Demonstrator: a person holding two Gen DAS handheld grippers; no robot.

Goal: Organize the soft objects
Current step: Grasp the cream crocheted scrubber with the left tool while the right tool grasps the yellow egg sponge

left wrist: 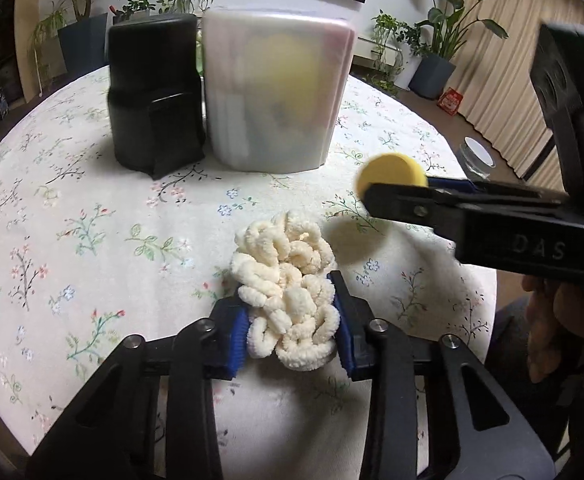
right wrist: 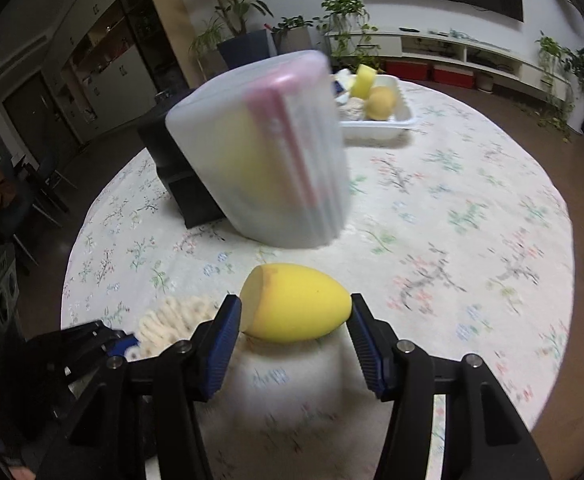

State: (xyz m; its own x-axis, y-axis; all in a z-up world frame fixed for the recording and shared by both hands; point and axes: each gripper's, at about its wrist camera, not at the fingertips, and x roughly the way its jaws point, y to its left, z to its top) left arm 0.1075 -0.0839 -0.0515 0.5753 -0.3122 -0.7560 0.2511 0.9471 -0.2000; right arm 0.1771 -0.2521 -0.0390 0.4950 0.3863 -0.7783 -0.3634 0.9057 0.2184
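Cream chenille scrunchie bundle (left wrist: 288,300) sits near the tabletop's (left wrist: 92,208) front edge, clamped between the left gripper's (left wrist: 294,328) blue pads. Yellow egg-shaped sponge (right wrist: 296,306) is grasped in the right gripper (right wrist: 292,332), above the cloth. Translucent bin (left wrist: 276,92) and black container (left wrist: 154,92) stand side by side toward the centre.
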